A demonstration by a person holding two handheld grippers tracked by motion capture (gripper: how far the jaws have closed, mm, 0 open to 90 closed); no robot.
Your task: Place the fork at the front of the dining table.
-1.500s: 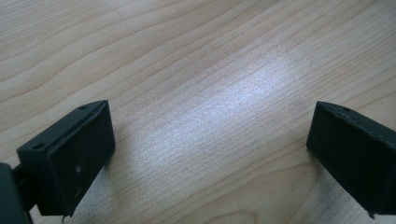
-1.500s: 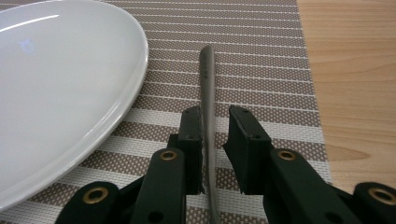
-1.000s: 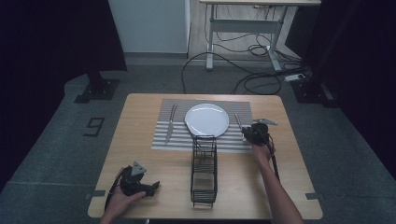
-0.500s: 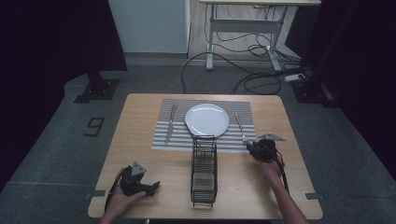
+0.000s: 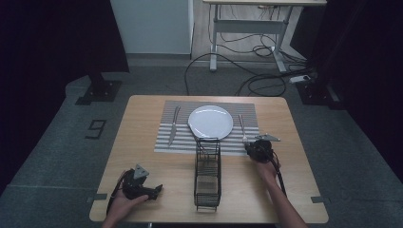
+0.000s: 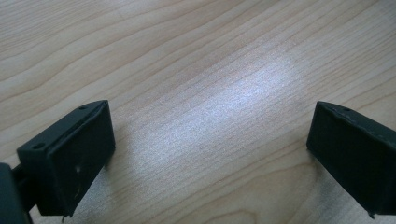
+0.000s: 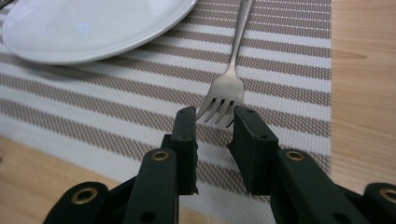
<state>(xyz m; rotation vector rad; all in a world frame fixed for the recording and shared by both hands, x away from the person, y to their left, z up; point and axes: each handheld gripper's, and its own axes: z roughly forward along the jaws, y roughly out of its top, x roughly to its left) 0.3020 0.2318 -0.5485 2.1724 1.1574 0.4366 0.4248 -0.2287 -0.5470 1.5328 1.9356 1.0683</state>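
Both grippers are black. The left gripper [image 5: 153,191] carries a grey three-cornered plate [image 5: 140,171] on top; its jaws are blocky, matte pads with small holes near the edges. The right gripper [image 7: 212,135] has flat black jaws on rounded arms set with brass-ringed screw holes [image 7: 160,155], a grey plate, and a black cable [image 5: 280,178]. The person's forearms are bare.

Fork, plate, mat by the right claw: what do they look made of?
Fork: likely stainless steel, with a brushed grey sheen and a soft glare on the handle. Plate: probably glazed ceramic, white and glossy with light spots reflected, though melamine is possible. Mat: looks like woven vinyl or fabric; its mesh weave shows in tan and white stripes, matte.
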